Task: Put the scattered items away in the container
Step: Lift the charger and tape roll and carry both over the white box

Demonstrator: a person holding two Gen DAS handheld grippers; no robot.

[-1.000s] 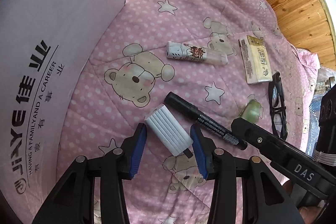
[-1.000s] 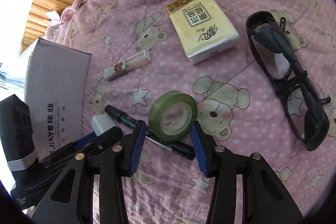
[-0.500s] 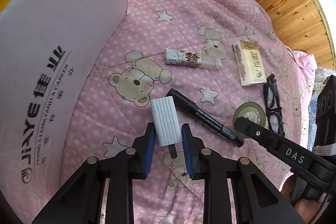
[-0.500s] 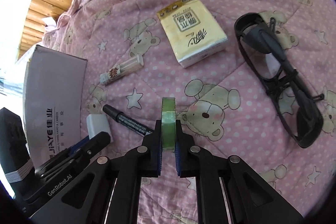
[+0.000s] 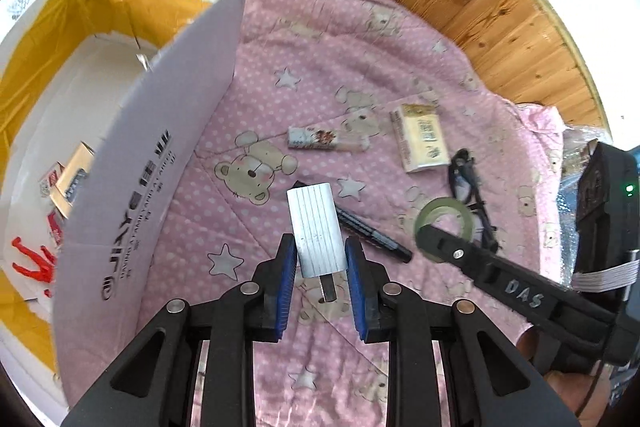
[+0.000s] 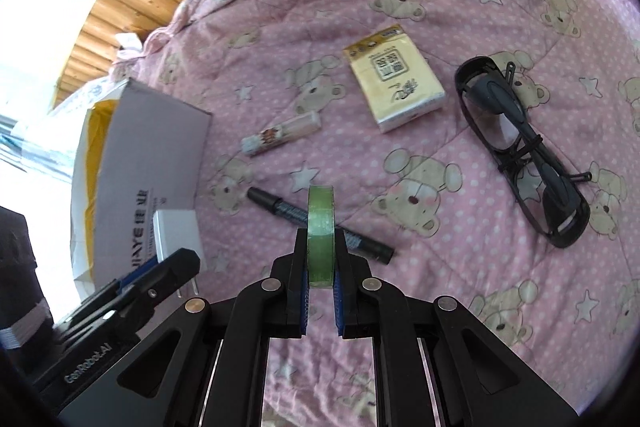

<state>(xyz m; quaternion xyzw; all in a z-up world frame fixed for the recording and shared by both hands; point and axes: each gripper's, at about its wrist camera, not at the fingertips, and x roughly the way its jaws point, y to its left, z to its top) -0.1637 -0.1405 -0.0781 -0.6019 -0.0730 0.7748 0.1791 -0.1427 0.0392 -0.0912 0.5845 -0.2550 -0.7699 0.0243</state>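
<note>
Lifted clear of the pink bear-print quilt (image 6: 460, 227) since earlier: white ribbed charger block (image 5: 316, 227), clamped by the left gripper (image 5: 320, 267); green tape roll (image 6: 320, 231), pinched edgewise by the right gripper (image 6: 320, 283). Already held in the grey cardboard box (image 5: 132, 187): several small packets. Left on the quilt: black marker pen (image 6: 320, 223), printed tube (image 6: 280, 133), yellow tissue pack (image 6: 394, 91), black glasses (image 6: 520, 155).

On the quilt (image 6: 460, 227), taking the marker (image 6: 320, 223) as landmark, the box (image 6: 148, 155) stands to its left, the tube (image 6: 282, 133) and tissue pack (image 6: 394, 83) lie behind it, and the glasses (image 6: 520, 151) lie well to its right.
</note>
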